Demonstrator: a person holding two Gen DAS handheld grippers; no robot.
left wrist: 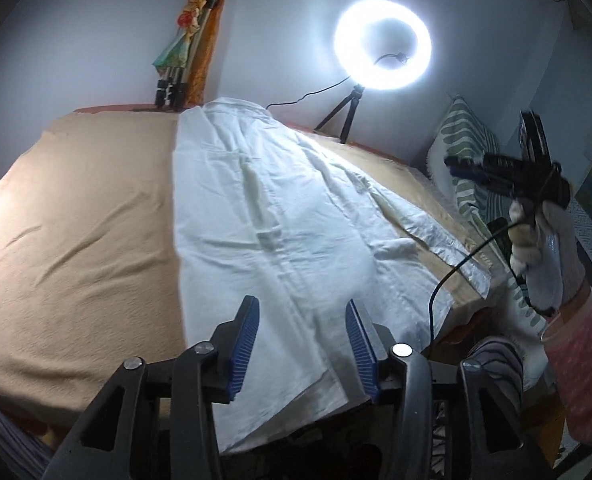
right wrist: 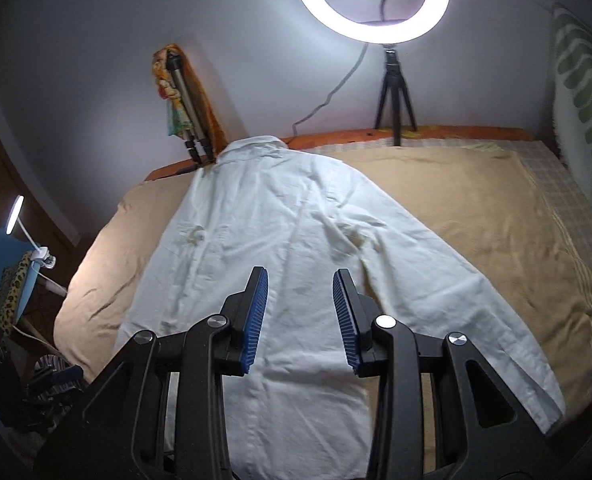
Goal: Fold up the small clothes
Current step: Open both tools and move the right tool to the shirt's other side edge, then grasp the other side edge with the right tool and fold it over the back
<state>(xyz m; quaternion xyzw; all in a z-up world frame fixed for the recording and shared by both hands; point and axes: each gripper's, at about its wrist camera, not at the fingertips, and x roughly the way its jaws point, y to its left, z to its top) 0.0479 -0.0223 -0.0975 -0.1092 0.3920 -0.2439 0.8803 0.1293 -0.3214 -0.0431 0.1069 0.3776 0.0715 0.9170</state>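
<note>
A white long-sleeved shirt [left wrist: 280, 216] lies flat on the tan bed cover [left wrist: 76, 220], collar at the far end. Its left side is folded in to a straight edge; its right sleeve [right wrist: 467, 312] stretches out toward the near right. It also shows in the right wrist view [right wrist: 256, 232]. My left gripper [left wrist: 301, 312] is open and empty above the shirt's near hem. My right gripper [right wrist: 299, 284] is open and empty above the shirt's lower middle. The right gripper [left wrist: 455, 164] also shows in the left wrist view, held up in a gloved hand at the right.
A lit ring light on a small tripod [right wrist: 393, 92] stands at the bed's far edge, its cable trailing left. A folded tripod with colourful cloth [right wrist: 184, 100] leans on the wall. A green-striped pillow [right wrist: 587, 92] stands at the right. A desk lamp [right wrist: 16, 208] is off the bed at left.
</note>
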